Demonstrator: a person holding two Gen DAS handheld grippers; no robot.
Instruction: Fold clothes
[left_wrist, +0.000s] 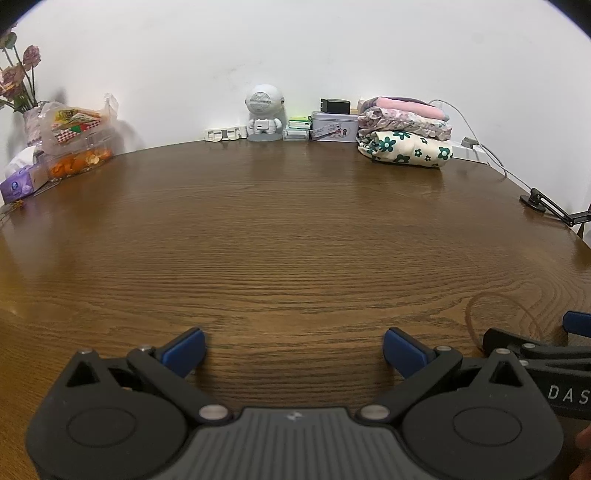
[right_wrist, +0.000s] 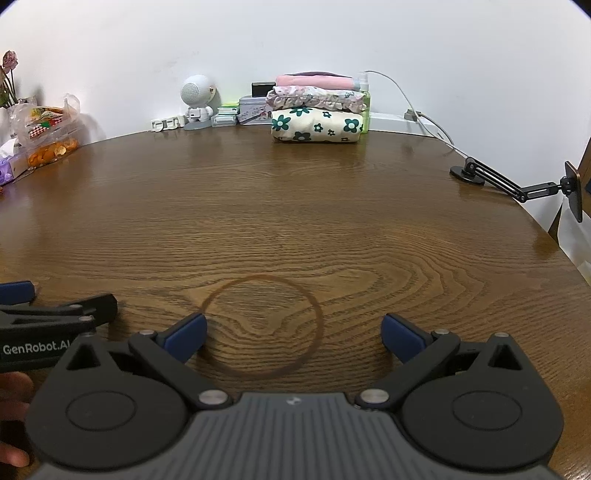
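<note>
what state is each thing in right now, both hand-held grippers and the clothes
left hand-held gripper: open, holding nothing, above bare table
right hand-held gripper: open, holding nothing, above the ring stain
cream green-flowered garment: folded, bottom of the stack
pink floral frilled garment: folded, middle of the stack
plain pink garment: folded, on top
brown wooden table: bare in the middle, dark ring stain near the front
</note>
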